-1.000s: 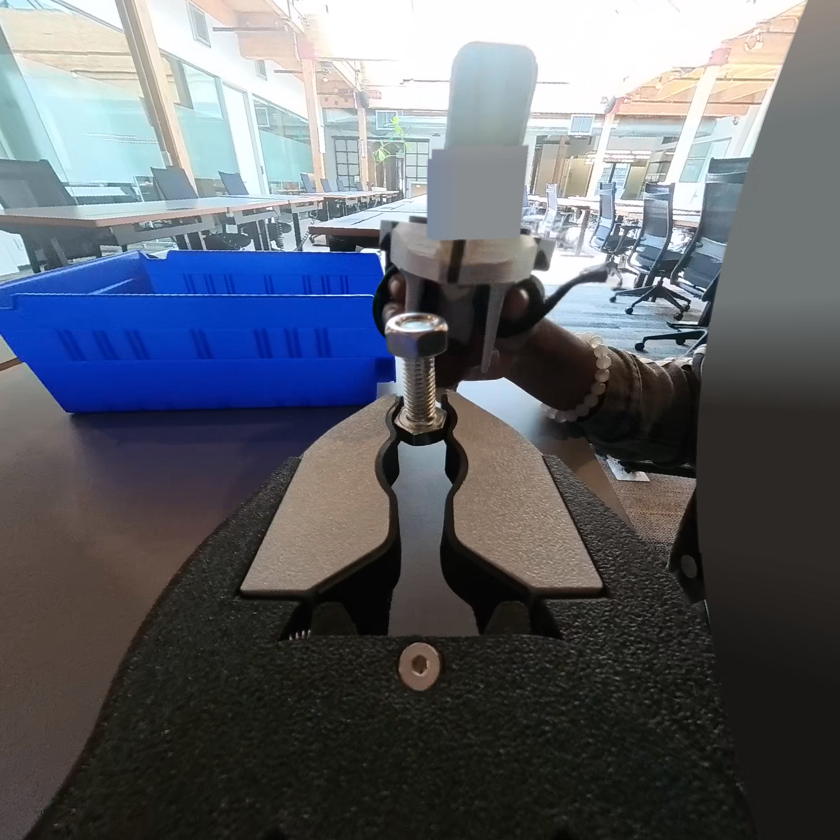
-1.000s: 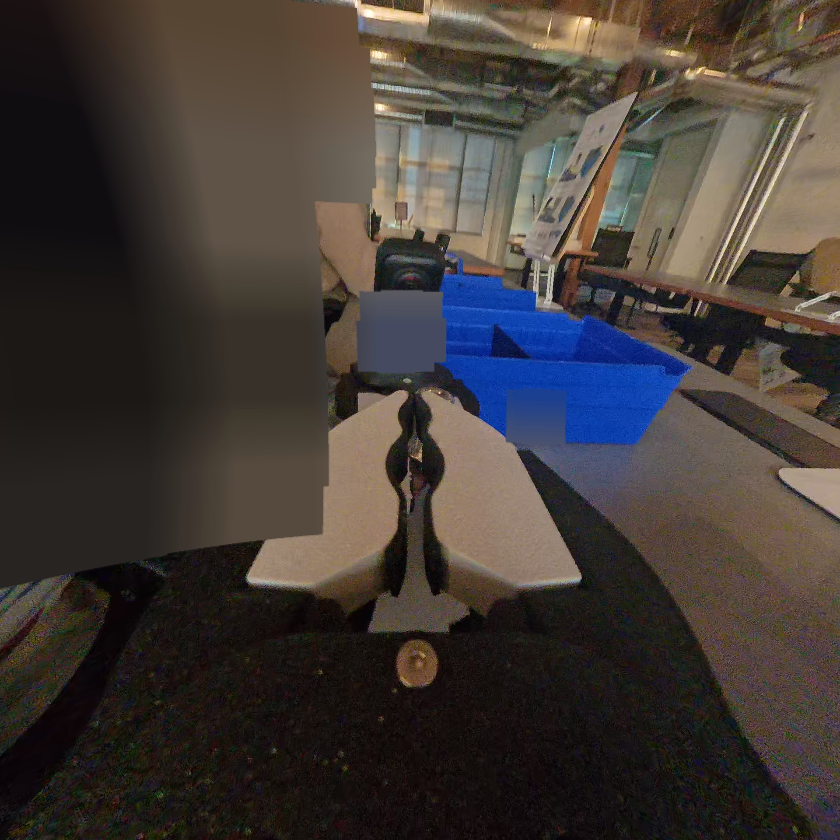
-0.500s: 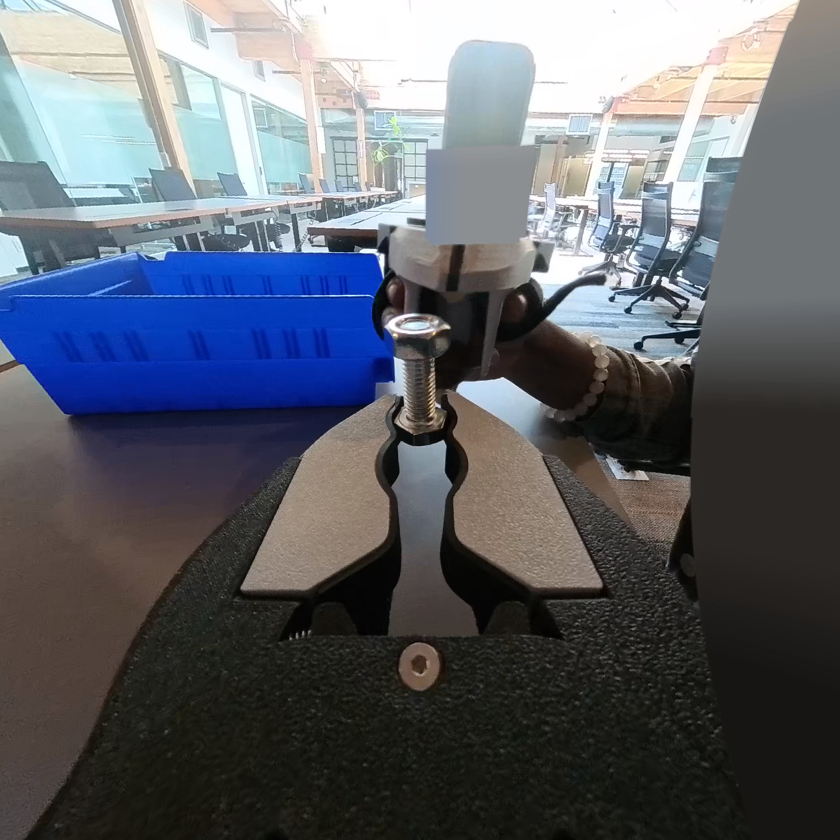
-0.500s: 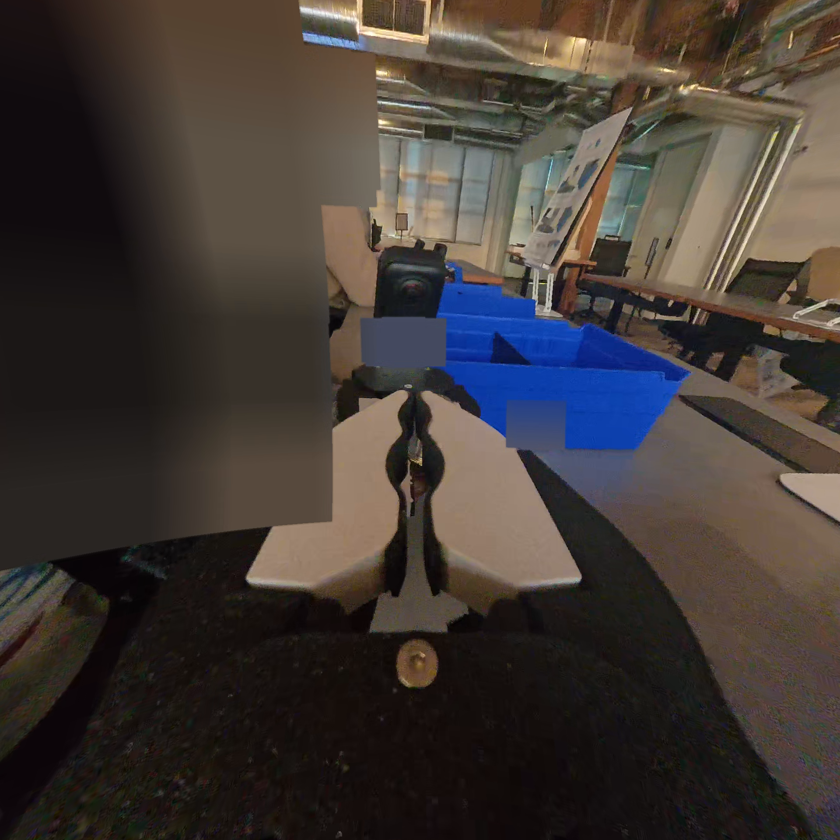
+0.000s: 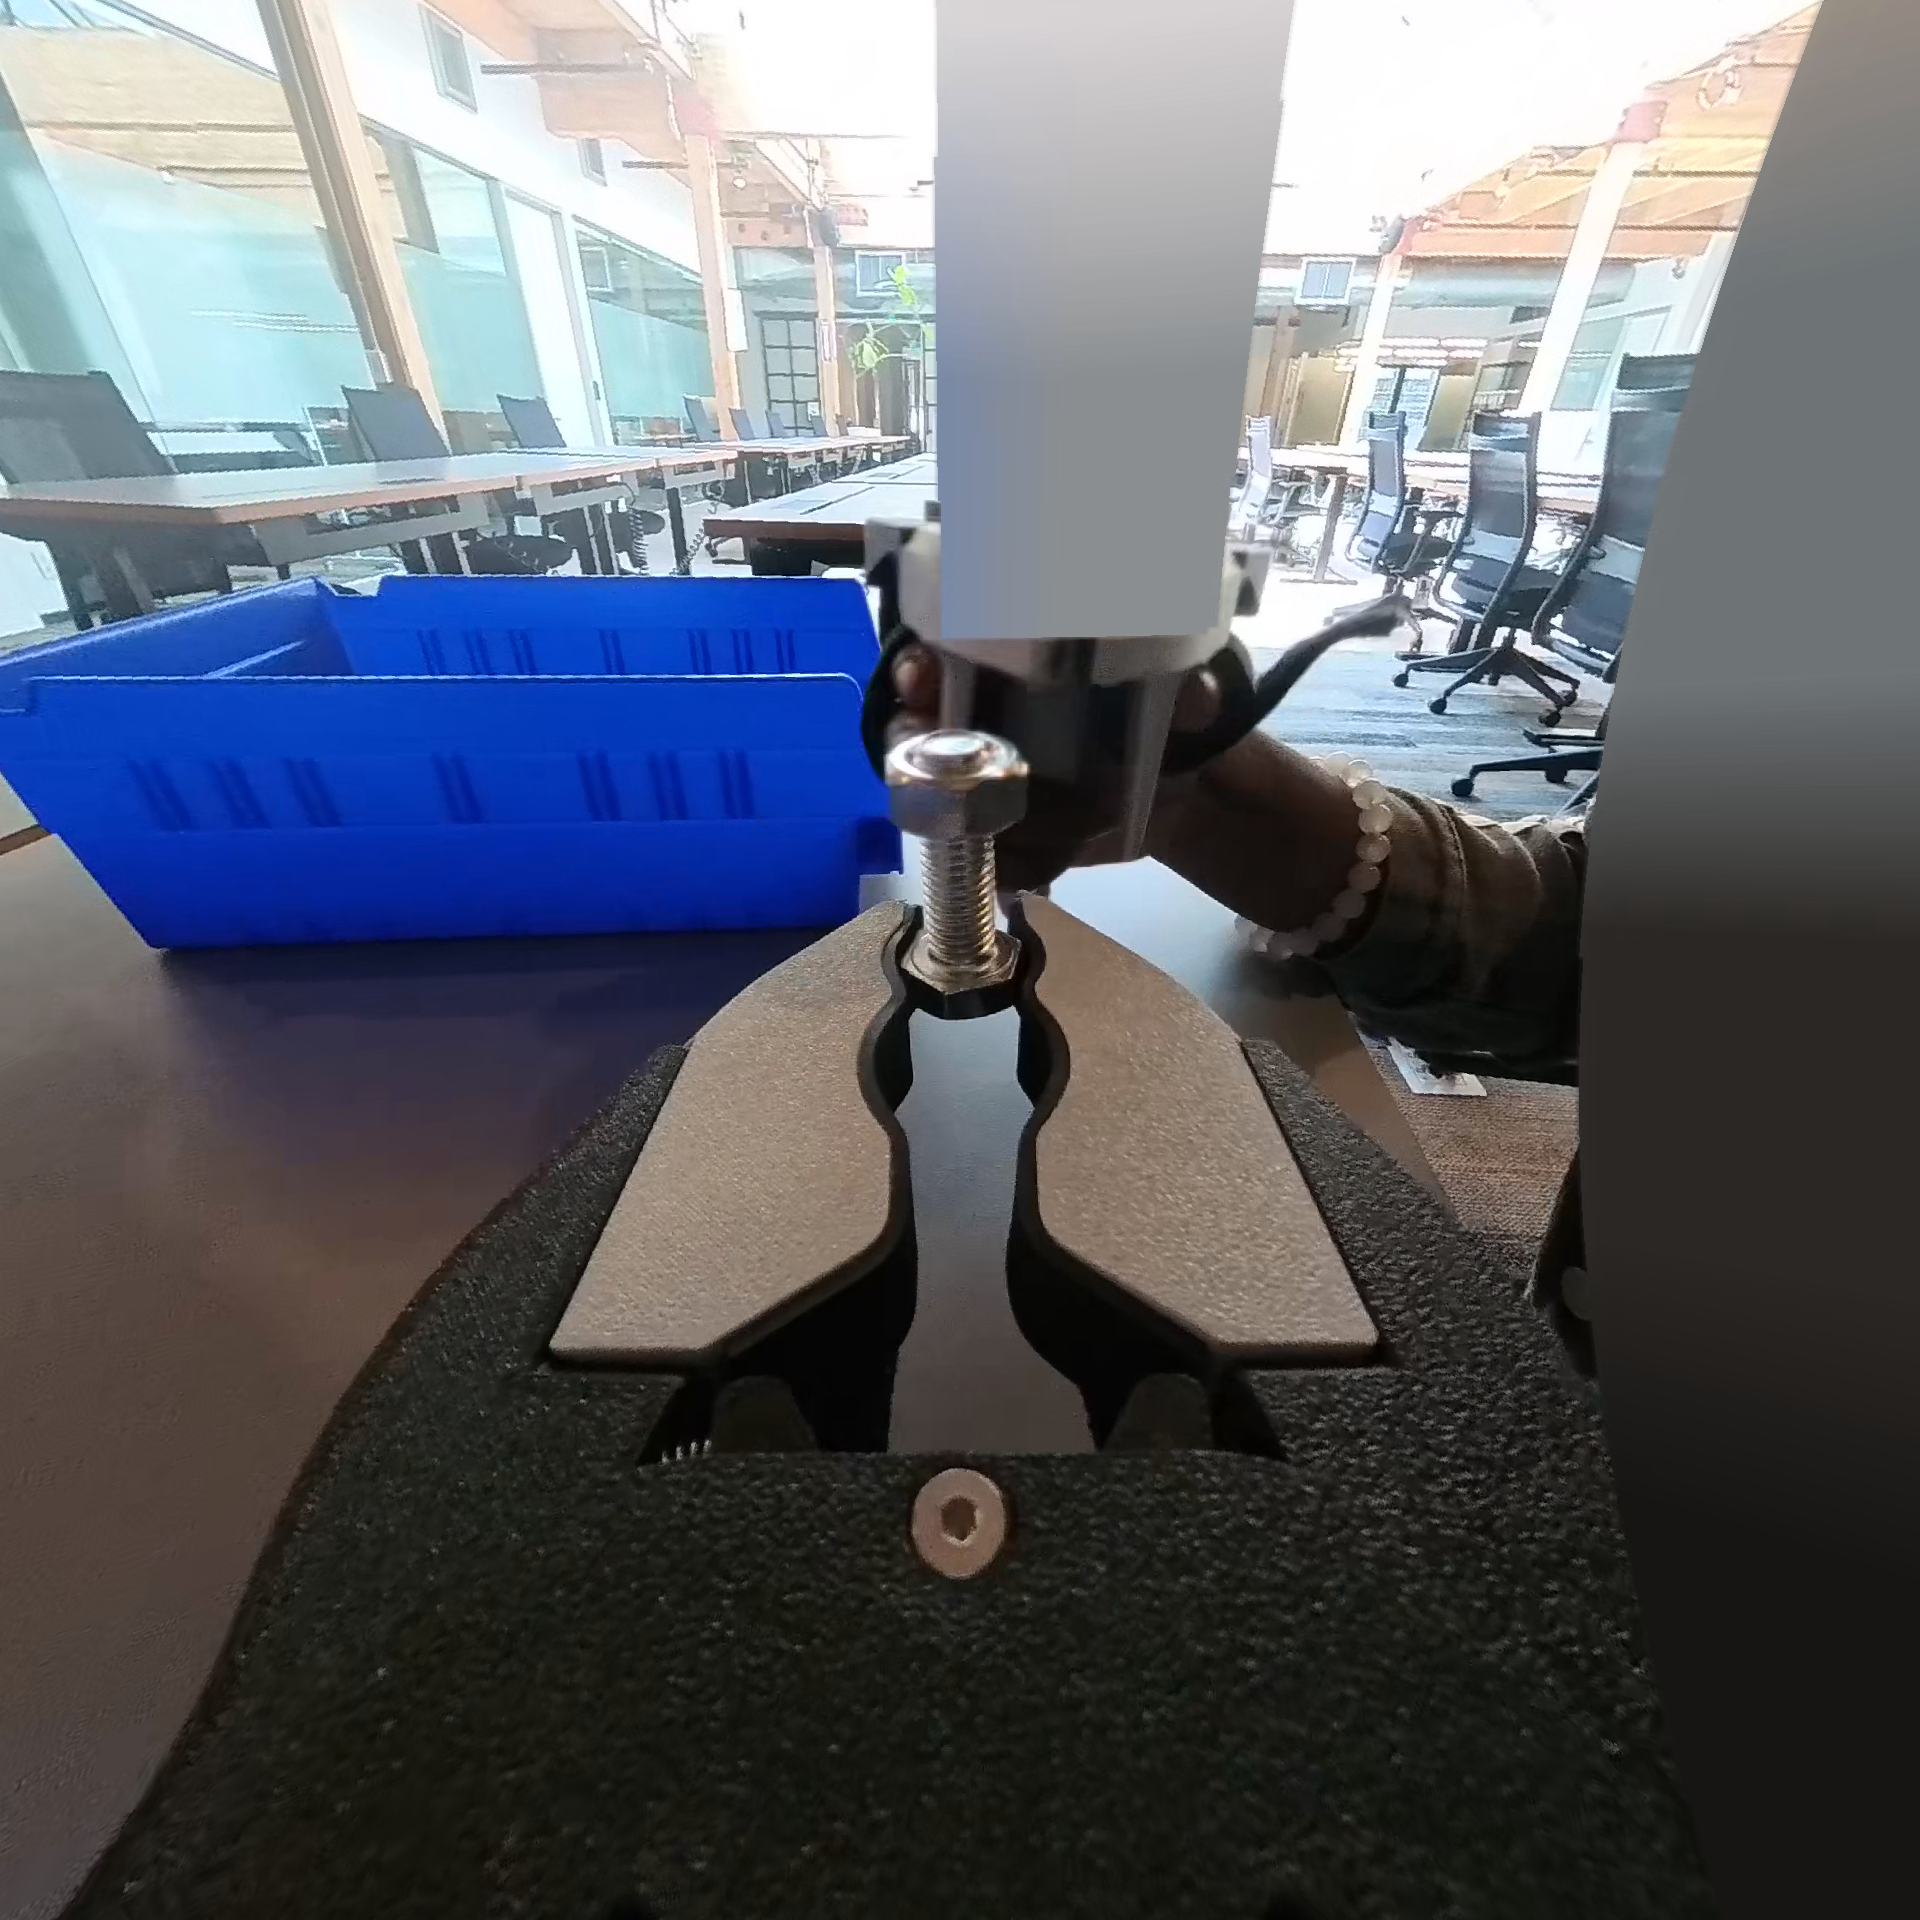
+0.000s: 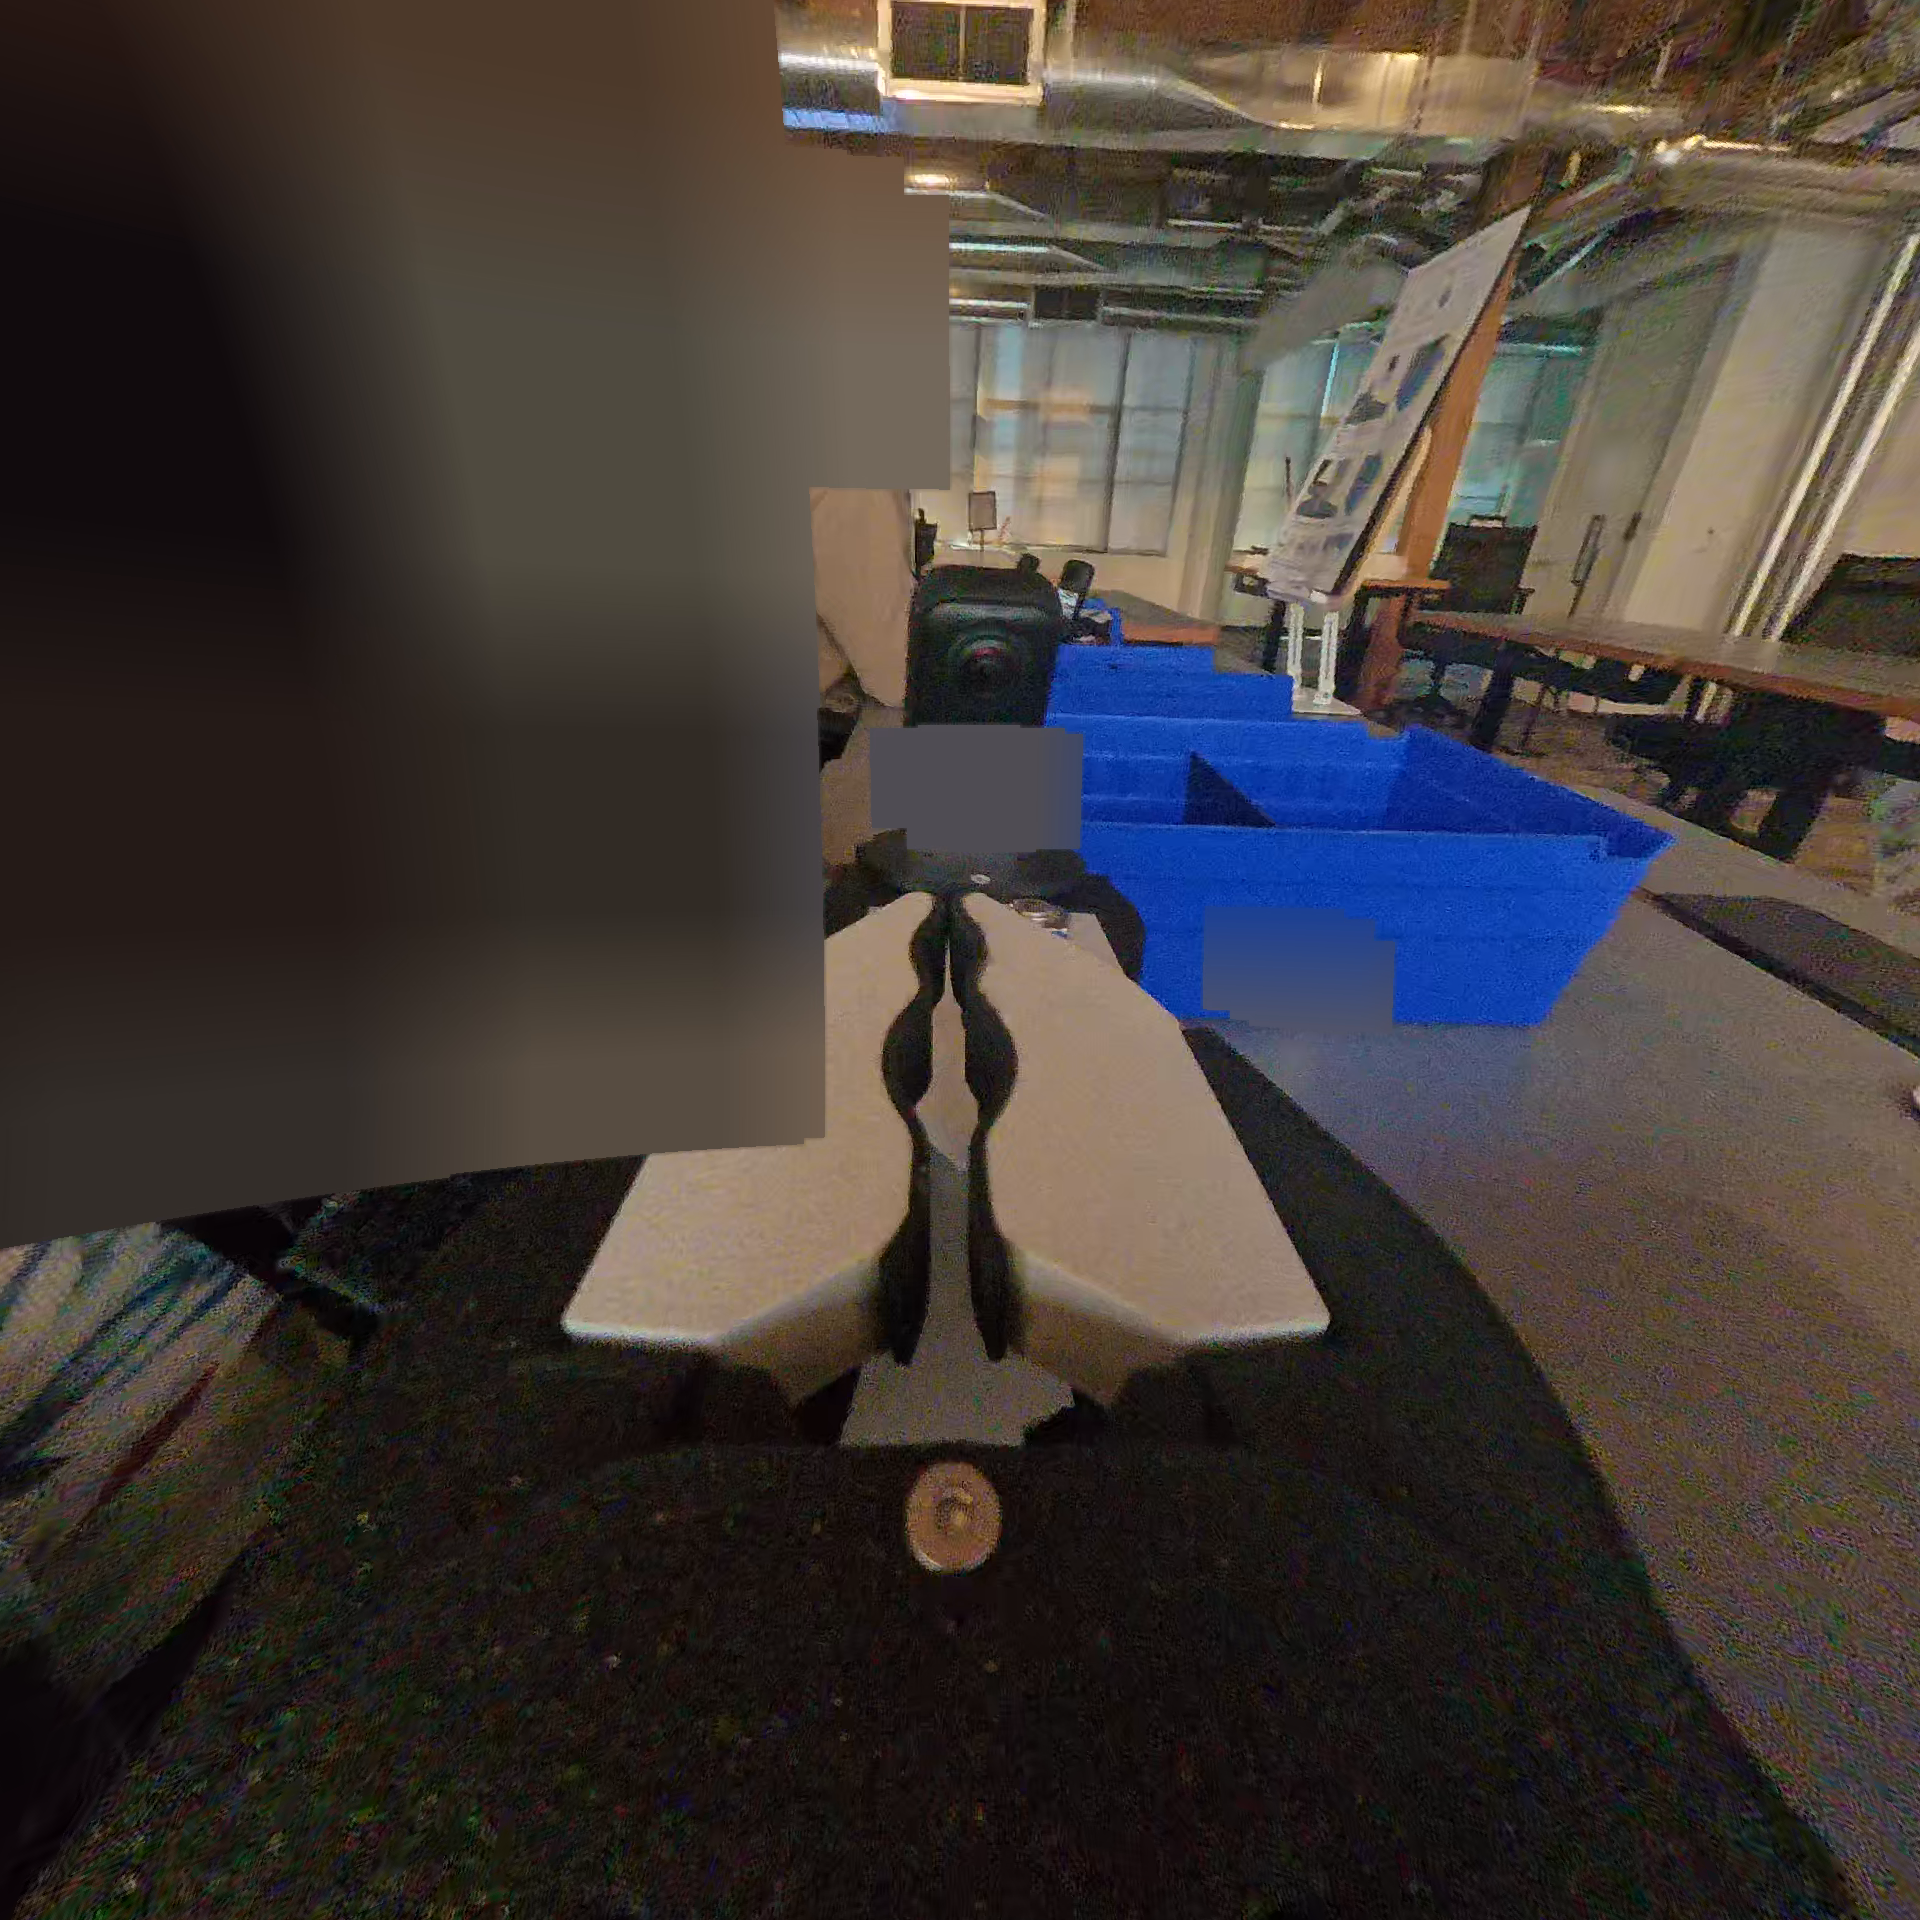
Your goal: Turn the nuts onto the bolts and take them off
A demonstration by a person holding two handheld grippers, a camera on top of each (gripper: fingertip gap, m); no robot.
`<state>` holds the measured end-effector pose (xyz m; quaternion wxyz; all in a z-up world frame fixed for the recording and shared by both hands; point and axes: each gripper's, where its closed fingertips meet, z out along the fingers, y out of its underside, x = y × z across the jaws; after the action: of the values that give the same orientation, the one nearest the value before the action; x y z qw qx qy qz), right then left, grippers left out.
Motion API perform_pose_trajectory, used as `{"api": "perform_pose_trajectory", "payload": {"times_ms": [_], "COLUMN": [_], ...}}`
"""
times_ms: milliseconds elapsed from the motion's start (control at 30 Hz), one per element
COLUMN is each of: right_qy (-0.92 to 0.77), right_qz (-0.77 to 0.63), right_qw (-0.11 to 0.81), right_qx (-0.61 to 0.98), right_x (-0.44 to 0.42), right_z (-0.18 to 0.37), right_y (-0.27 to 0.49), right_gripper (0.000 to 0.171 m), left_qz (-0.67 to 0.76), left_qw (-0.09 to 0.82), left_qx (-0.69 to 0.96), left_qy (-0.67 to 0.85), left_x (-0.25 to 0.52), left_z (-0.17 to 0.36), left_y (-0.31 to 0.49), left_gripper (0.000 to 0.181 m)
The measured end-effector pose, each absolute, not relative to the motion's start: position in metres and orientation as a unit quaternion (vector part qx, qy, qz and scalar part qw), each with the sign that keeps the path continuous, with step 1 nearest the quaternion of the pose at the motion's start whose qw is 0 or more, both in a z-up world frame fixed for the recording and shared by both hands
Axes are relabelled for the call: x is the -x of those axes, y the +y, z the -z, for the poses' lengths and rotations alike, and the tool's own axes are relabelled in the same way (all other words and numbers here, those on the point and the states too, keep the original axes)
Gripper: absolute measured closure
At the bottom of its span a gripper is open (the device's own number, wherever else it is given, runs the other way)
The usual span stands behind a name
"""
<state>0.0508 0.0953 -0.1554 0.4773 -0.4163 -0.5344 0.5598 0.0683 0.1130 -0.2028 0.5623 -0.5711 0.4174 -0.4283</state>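
Note:
My left gripper (image 5: 958, 930) is shut on the lower hex end of a steel bolt (image 5: 958, 894) and holds it upright above the dark table (image 5: 312, 1143). A hex nut (image 5: 956, 792) sits at the top of the thread. My right gripper (image 6: 951, 914) is shut and empty. In the right wrist view the nut (image 6: 1042, 914) shows just right of its fingertips. In the left wrist view its white fingers (image 5: 1148, 769) hang right behind the bolt, held by a hand with a bead bracelet (image 5: 1351, 862).
A blue divided bin (image 5: 468, 831) stands on the table left of the bolt and shows in the right wrist view (image 6: 1455, 935). The left gripper's black camera (image 6: 977, 655) faces my right gripper. A black mat (image 6: 1818, 956) lies at the far right. Office desks and chairs stand beyond. Spacing between my two grippers at the tips: around 5 cm.
In the right wrist view the bolt was in line with the gap between the fingers; now the nut shows to the right of the shut fingertips. The left gripper and bolt have stayed still.

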Motion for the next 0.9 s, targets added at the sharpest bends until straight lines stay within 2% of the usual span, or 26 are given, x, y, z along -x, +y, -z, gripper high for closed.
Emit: {"api": "perform_pose_trajectory", "payload": {"times_ms": [33, 167, 200, 300, 333, 367, 433, 533, 667, 700, 800, 833, 900], "right_qy": [-0.538, -0.546, -0.552, -0.56, -0.557, -0.552, -0.527, -0.53, -0.536, -0.54, -0.551, -0.556, -0.558], "right_qz": [-0.546, -0.516, -0.515, -0.509, -0.502, -0.512, -0.557, -0.54, -0.524, -0.525, -0.527, -0.525, -0.517], "right_qw": [0.482, 0.472, 0.467, 0.475, 0.486, 0.492, 0.489, 0.493, 0.473, 0.464, 0.459, 0.458, 0.47], "right_qx": [0.423, 0.461, 0.461, 0.449, 0.449, 0.437, 0.415, 0.43, 0.463, 0.467, 0.457, 0.453, 0.449], "right_x": [-0.048, -0.033, -0.031, -0.033, -0.037, -0.043, -0.052, -0.048, -0.035, -0.033, -0.032, -0.033, -0.039], "right_z": [0.158, 0.17, 0.172, 0.171, 0.17, 0.165, 0.153, 0.157, 0.168, 0.171, 0.171, 0.172, 0.17], "right_y": [0.097, 0.102, 0.1, 0.097, 0.101, 0.1, 0.097, 0.102, 0.104, 0.103, 0.098, 0.096, 0.098], "right_gripper": [0.167, 0.117, 0.115, 0.133, 0.146, 0.171, 0.171, 0.169, 0.123, 0.117, 0.118, 0.123, 0.147], "left_qz": [0.427, 0.429, 0.428, 0.427, 0.425, 0.425, 0.429, 0.427, 0.429, 0.429, 0.429, 0.43, 0.428], "left_qw": [0.562, 0.561, 0.561, 0.562, 0.563, 0.563, 0.562, 0.562, 0.561, 0.561, 0.56, 0.561, 0.563], "left_qx": [0.571, 0.571, 0.571, 0.57, 0.57, 0.573, 0.573, 0.572, 0.571, 0.571, 0.572, 0.572, 0.572], "left_qy": [0.419, 0.42, 0.419, 0.421, 0.42, 0.417, 0.415, 0.417, 0.418, 0.418, 0.418, 0.417, 0.416], "left_x": [-0.069, -0.069, -0.069, -0.069, -0.069, -0.069, -0.068, -0.069, -0.069, -0.069, -0.069, -0.068, -0.068], "left_z": [0.203, 0.203, 0.203, 0.203, 0.203, 0.203, 0.203, 0.203, 0.203, 0.203, 0.203, 0.203, 0.203], "left_y": [0.113, 0.113, 0.113, 0.112, 0.113, 0.114, 0.114, 0.113, 0.113, 0.113, 0.113, 0.113, 0.114], "left_gripper": [0.166, 0.166, 0.166, 0.166, 0.166, 0.166, 0.166, 0.166, 0.166, 0.166, 0.166, 0.166, 0.166]}}
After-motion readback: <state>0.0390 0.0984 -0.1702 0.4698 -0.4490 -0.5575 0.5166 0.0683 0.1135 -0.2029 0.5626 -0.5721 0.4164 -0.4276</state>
